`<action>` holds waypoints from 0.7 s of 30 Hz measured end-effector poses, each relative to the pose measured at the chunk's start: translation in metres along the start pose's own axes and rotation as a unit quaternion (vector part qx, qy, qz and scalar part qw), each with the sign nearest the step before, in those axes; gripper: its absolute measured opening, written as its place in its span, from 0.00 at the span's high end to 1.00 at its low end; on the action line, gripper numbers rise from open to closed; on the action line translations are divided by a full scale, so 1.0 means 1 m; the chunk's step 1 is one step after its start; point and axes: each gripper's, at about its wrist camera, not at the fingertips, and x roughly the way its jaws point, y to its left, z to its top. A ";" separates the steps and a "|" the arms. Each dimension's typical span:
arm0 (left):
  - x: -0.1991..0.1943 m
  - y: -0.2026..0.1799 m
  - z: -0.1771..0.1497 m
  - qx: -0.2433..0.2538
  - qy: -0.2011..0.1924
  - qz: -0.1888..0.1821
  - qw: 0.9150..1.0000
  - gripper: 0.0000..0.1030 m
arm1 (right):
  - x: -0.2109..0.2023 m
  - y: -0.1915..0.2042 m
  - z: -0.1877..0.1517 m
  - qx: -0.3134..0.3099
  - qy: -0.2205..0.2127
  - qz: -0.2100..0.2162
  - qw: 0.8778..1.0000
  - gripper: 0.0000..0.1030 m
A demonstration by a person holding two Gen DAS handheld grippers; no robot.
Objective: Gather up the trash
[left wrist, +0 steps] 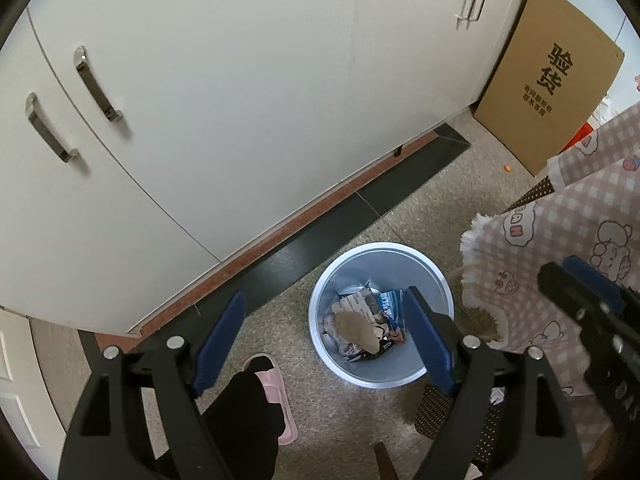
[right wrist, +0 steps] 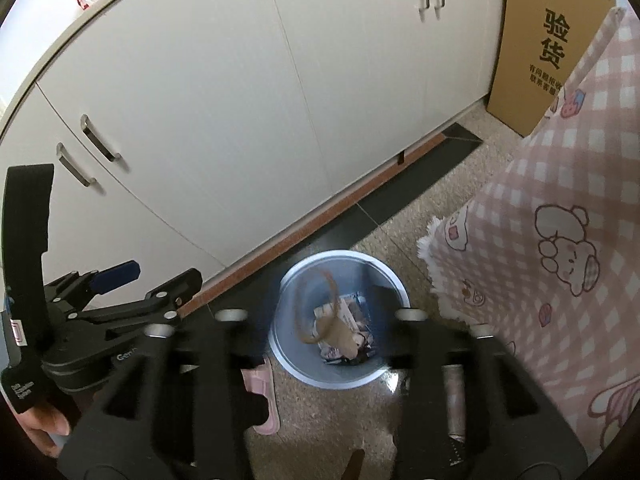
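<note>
A light blue bin [left wrist: 362, 376] stands on the speckled floor, holding crumpled wrappers and a brown paper piece [left wrist: 354, 326]. My left gripper [left wrist: 324, 300] hangs open above the bin's left side, nothing between its blue pads. My right gripper [left wrist: 560, 268] shows at the right edge, over the tablecloth. In the right wrist view the bin [right wrist: 340, 255] lies between my right gripper's [right wrist: 320, 316] blurred, parted fingers. A thin brown strip [right wrist: 298, 316] is smeared in the air over the bin, touching neither finger. The left gripper [right wrist: 160, 274] shows open at the left, held by a hand [right wrist: 44, 428].
White cabinet doors [left wrist: 240, 100] with metal handles stand behind the bin. A cardboard box [left wrist: 548, 80] leans at the right. A pink checked tablecloth [left wrist: 560, 232] hangs right of the bin. A foot in a black sock and pink slipper [left wrist: 276, 384] stands left of it.
</note>
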 end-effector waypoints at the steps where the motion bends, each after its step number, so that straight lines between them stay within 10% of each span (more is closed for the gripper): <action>1: -0.002 0.000 0.000 -0.001 -0.002 0.000 1.000 0.23 | -0.002 0.002 0.000 -0.003 -0.003 -0.001 1.000 0.55; 21: -0.196 -0.035 -0.007 0.045 -0.174 -0.028 0.983 0.19 | -0.211 0.026 -0.001 -0.035 -0.154 -0.077 0.984 0.38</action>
